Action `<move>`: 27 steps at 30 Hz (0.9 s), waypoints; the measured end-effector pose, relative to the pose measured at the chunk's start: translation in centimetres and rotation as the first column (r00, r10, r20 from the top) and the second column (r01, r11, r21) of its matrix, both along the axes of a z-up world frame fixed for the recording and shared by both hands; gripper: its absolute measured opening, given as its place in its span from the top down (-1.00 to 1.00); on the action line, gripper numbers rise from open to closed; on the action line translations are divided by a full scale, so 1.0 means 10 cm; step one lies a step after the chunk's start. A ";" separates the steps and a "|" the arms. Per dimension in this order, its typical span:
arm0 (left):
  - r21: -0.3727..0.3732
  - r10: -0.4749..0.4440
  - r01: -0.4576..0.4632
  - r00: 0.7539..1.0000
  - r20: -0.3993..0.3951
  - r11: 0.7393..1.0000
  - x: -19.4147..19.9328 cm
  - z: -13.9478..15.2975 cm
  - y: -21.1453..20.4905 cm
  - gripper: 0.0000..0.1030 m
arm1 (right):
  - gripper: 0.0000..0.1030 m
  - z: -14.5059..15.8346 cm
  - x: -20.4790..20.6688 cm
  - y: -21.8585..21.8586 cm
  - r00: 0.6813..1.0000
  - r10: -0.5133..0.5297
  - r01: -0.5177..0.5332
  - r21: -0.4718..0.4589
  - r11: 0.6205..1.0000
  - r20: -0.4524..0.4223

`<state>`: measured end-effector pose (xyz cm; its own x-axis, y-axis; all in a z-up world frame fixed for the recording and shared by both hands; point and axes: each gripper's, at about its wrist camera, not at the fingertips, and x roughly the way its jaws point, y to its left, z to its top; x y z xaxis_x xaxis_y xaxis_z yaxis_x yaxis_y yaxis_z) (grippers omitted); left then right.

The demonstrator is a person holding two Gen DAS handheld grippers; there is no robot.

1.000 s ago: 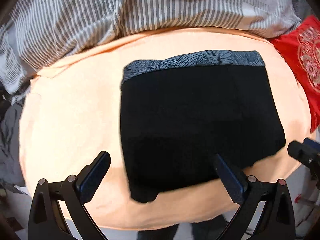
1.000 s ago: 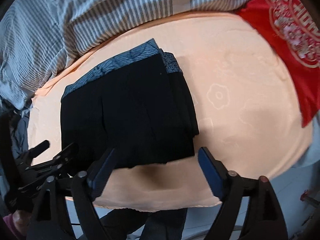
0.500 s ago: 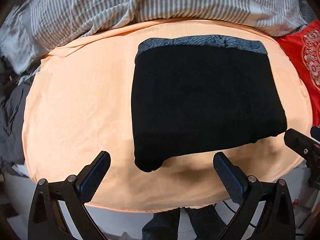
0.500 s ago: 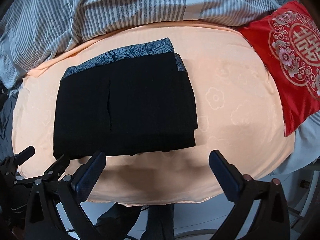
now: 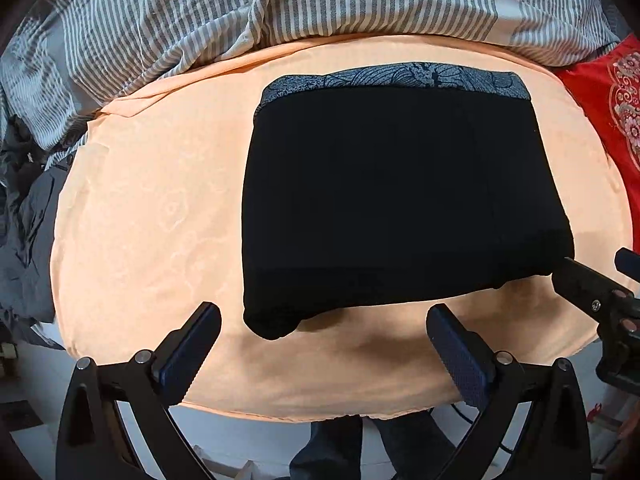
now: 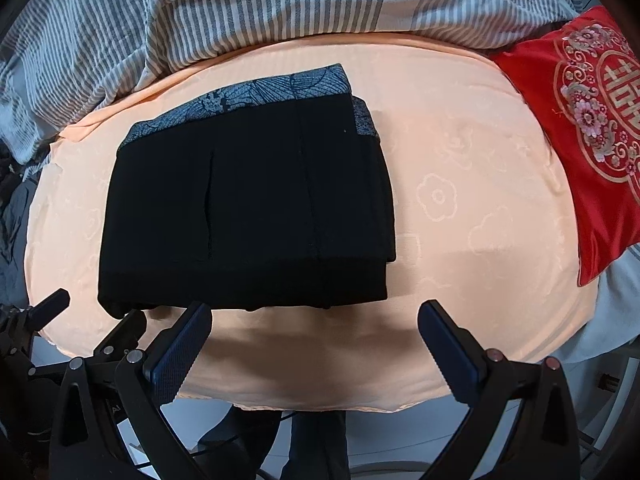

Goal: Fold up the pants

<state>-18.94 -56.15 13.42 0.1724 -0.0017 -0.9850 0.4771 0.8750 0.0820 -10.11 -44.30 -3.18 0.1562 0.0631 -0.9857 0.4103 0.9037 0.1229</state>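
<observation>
left wrist view: the folded black pants (image 5: 400,200) lie flat on the peach cloth (image 5: 152,208), patterned grey waistband (image 5: 400,76) at the far edge, near edge just beyond the left gripper (image 5: 323,340), whose fingers stand spread wide with nothing between them. bare peach cloth lies open to the left of the pants. in the right wrist view the right gripper (image 6: 314,332) also hangs with fingers spread and empty, above the near hem, with wide bare cloth to the right. a striped grey duvet (image 6: 280,0) crowds the far side; a red embroidered cushion (image 6: 592,120) lies at the right. pale floor (image 6: 400,440) shows below the near edge.
</observation>
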 end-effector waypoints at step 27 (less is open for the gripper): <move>0.021 -0.013 0.013 1.000 -0.003 1.000 -0.07 -0.06 -0.04 -1.00 | -0.99 -0.11 0.02 -0.02 1.000 0.027 -0.026 0.036 0.999 -0.014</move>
<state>-19.66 -56.55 12.87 0.1695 0.0172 -0.9854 0.4886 0.8668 0.0992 -9.91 -44.51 -4.30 0.1396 0.1022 -0.9849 0.3884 0.9093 0.1494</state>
